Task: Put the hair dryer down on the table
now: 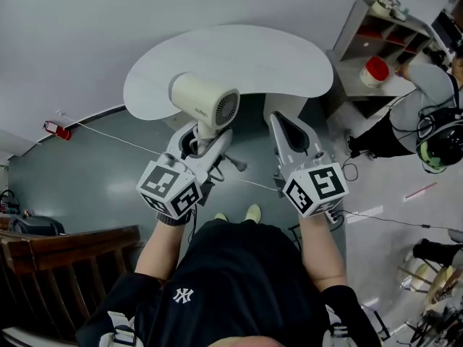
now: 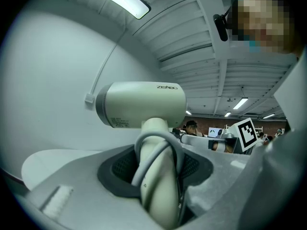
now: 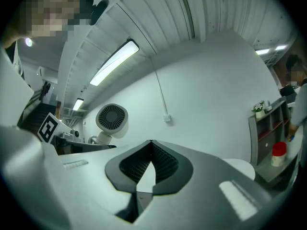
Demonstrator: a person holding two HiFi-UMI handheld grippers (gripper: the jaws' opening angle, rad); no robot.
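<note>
A cream hair dryer [image 1: 205,105] is held upright over the near edge of the white table [image 1: 289,60]. My left gripper [image 1: 205,142] is shut on its handle [image 2: 158,186], with the grey cord looped against it. The dryer's barrel [image 2: 141,104] points sideways, its rear grille [image 3: 112,117] facing my right gripper. My right gripper [image 1: 286,130] is shut with nothing between its jaws and hovers beside the dryer, a little to its right, at the table's near edge.
A grey shelf unit [image 1: 380,35] with a red-lidded container [image 1: 374,71] stands right of the table. A person [image 1: 423,100] sits by it. Wooden furniture [image 1: 65,266] is at the lower left. Cables [image 1: 116,139] run across the floor.
</note>
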